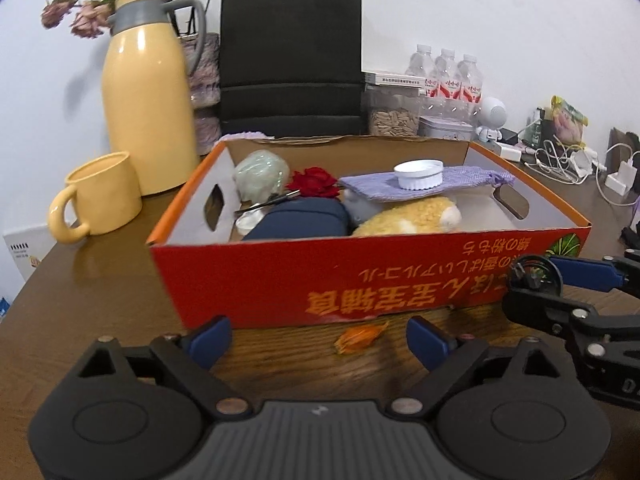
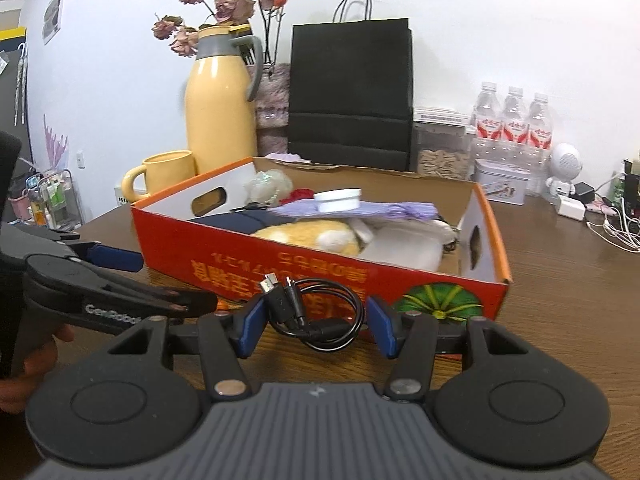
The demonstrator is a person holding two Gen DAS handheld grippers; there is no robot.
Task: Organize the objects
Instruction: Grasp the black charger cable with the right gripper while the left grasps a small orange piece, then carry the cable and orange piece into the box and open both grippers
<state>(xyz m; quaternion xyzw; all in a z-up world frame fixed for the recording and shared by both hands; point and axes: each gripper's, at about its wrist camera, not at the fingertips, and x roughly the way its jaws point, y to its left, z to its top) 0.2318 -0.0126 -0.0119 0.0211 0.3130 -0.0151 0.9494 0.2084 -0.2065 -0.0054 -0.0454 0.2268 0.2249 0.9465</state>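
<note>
A wooden table (image 1: 100, 300) by a white wall (image 2: 500, 20) bore a box (image 1: 360, 276); the left gripper (image 1: 318, 338) gaped empty, and the right gripper (image 2: 314, 322) held a cable (image 2: 320, 312).

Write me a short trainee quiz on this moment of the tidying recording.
1. Which gripper has the coiled black cable between its jaws? A: left gripper. B: right gripper.
2. True or false: the white lid lies on the table beside the cardboard box.
3. What colour is the mug standing next to the flask?

Key: 1 B. 2 False: it rests on the purple cloth inside the box. 3 Yellow.
</note>
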